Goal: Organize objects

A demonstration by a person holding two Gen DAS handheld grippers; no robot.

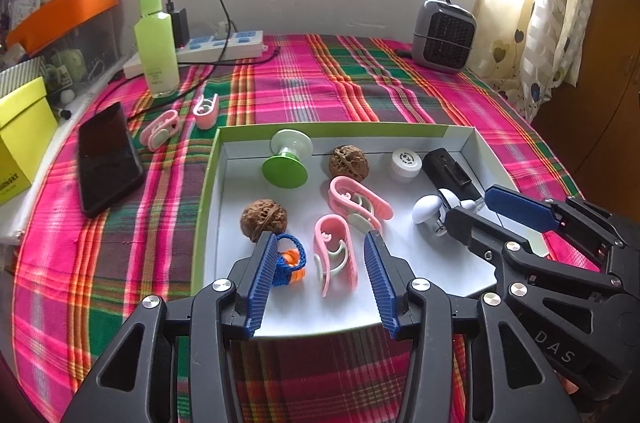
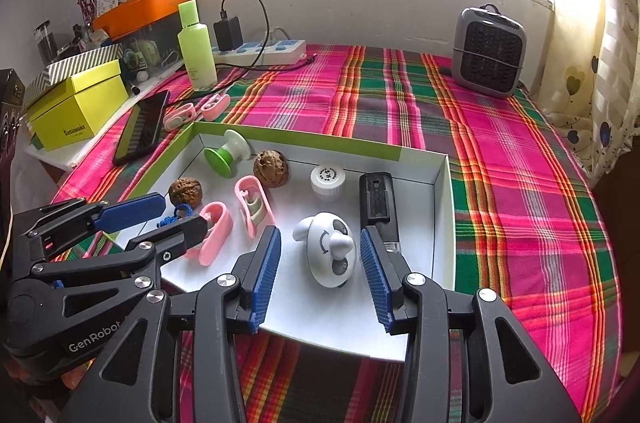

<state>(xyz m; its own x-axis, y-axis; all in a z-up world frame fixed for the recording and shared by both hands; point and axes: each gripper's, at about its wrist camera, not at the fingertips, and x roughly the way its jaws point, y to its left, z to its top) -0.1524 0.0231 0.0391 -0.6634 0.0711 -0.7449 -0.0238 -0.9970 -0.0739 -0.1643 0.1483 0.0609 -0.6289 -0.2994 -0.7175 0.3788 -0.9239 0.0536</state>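
Currently left gripper (image 1: 320, 263) open over the white tray (image 1: 224, 159), a pink clip (image 1: 335, 255) lying free between its jaws, pads clear of it. Blue braid (image 1: 289, 259) just beside the left pad; walnut (image 1: 263, 217) near it. Right gripper (image 2: 318, 263) also released, straddling the panda toy (image 2: 330, 249) without contact. Black stick (image 2: 376, 201) just beside the panda. Two more clips (image 1: 182, 119) on the plaid cloth (image 1: 360, 83) outside the tray, near the phone (image 1: 106, 159).

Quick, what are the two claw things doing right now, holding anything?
Left gripper: open, a pink clip lies loose between its jaws.
Right gripper: open around the panda toy, not gripping.
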